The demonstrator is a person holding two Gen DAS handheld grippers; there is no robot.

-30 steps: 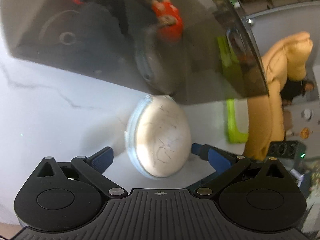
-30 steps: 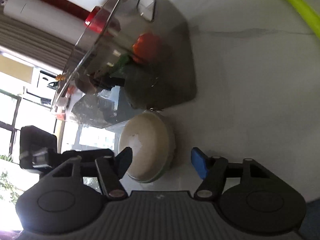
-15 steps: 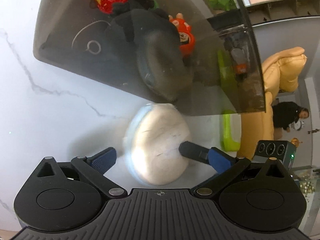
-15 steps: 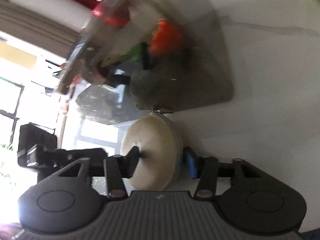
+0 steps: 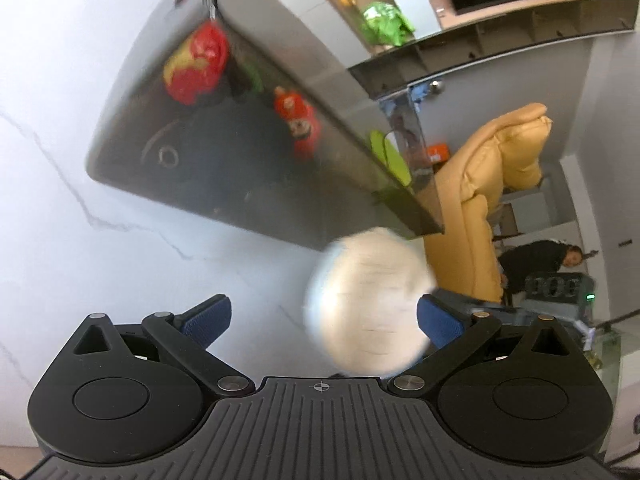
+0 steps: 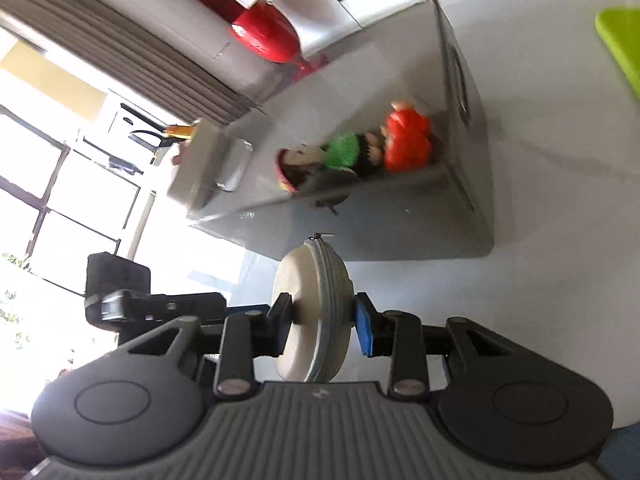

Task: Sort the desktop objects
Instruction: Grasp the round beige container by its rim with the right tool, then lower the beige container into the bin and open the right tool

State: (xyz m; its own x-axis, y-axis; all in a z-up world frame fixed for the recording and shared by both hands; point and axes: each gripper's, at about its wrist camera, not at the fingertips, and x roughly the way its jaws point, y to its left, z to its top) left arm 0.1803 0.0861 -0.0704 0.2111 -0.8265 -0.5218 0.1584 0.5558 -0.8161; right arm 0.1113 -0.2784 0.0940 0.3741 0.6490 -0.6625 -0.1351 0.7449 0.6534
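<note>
- The white marble tabletop with grey veins carried everything.
- A grey bin stood on it.
- A lime-green tray lay near the bin.

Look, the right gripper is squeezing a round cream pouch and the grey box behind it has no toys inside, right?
Not quite. The grey box does have toys inside: the right wrist view shows an orange plush toy and a green one in it. The rest holds: the right gripper has the round cream pouch between its closing fingers.
</note>
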